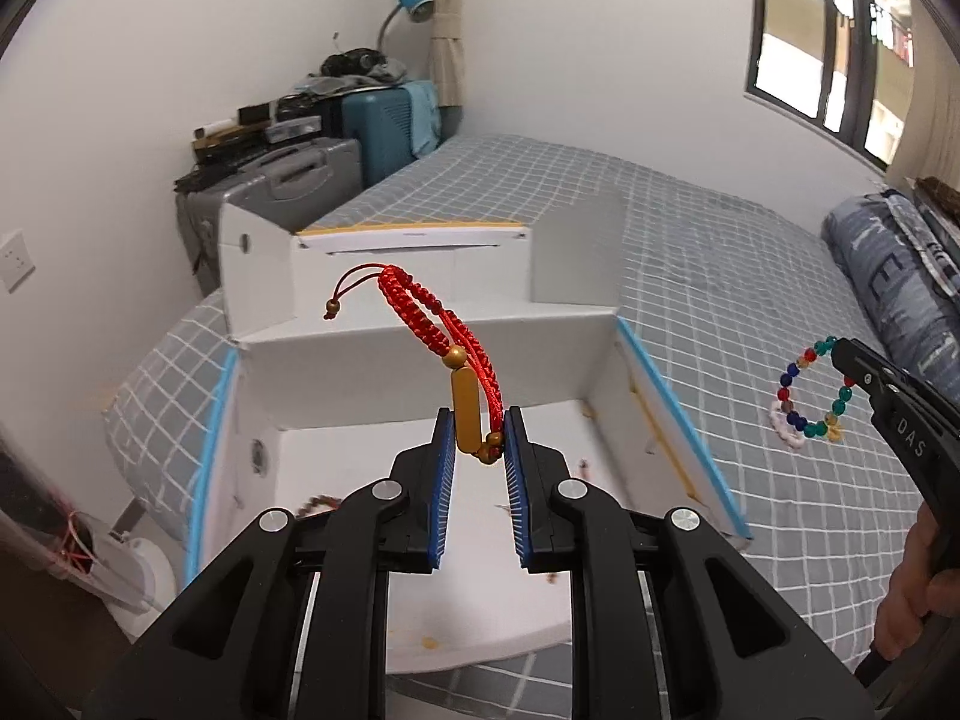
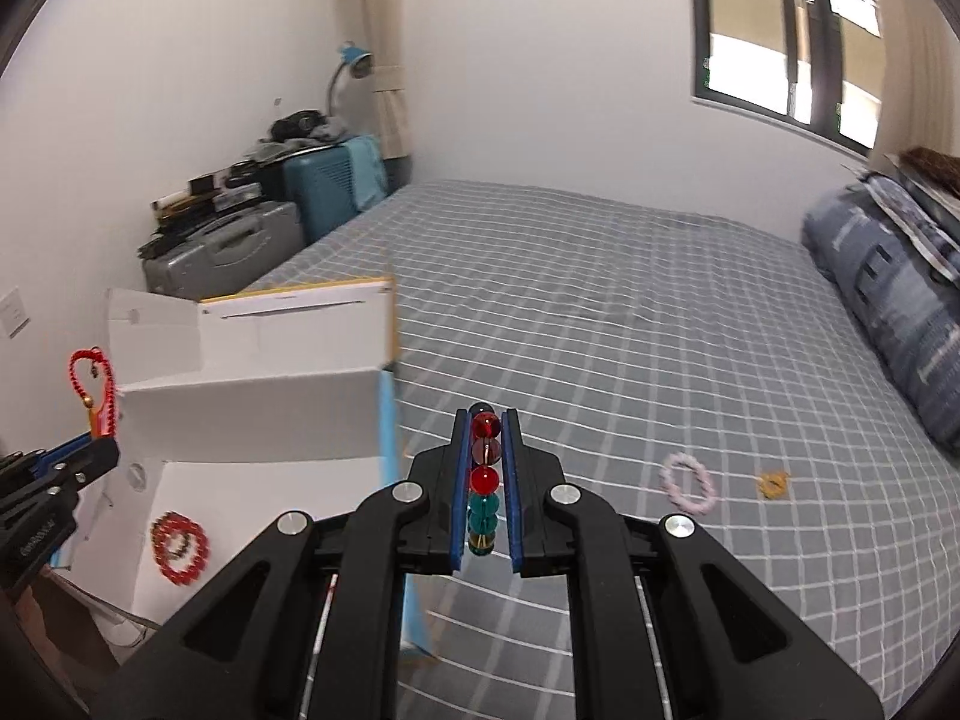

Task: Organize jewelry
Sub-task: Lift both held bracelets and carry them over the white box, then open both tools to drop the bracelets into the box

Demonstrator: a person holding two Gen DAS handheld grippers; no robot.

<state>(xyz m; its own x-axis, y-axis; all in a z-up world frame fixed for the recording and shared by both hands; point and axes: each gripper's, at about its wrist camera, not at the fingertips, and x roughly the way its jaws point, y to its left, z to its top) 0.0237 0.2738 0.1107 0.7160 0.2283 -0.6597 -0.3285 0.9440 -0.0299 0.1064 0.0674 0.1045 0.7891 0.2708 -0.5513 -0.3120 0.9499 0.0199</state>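
Observation:
My left gripper (image 1: 478,441) is shut on a red braided bracelet (image 1: 447,330) with a gold bar, held above the open white box (image 1: 420,354); it also shows in the right wrist view (image 2: 90,381). My right gripper (image 2: 485,468) is shut on a multicoloured bead bracelet (image 2: 483,480), held above the bed; the bracelet hangs from its tip in the left wrist view (image 1: 813,387). A red bead bracelet (image 2: 179,546) lies inside the box. A pale pink bracelet (image 2: 688,482) and a small gold piece (image 2: 771,485) lie on the bed.
The box sits on a grey checked bedsheet (image 2: 600,312). A folded blue quilt (image 2: 888,312) lies along the right. Suitcases (image 1: 288,186) and clutter stand against the far wall. A window (image 2: 792,30) is at upper right.

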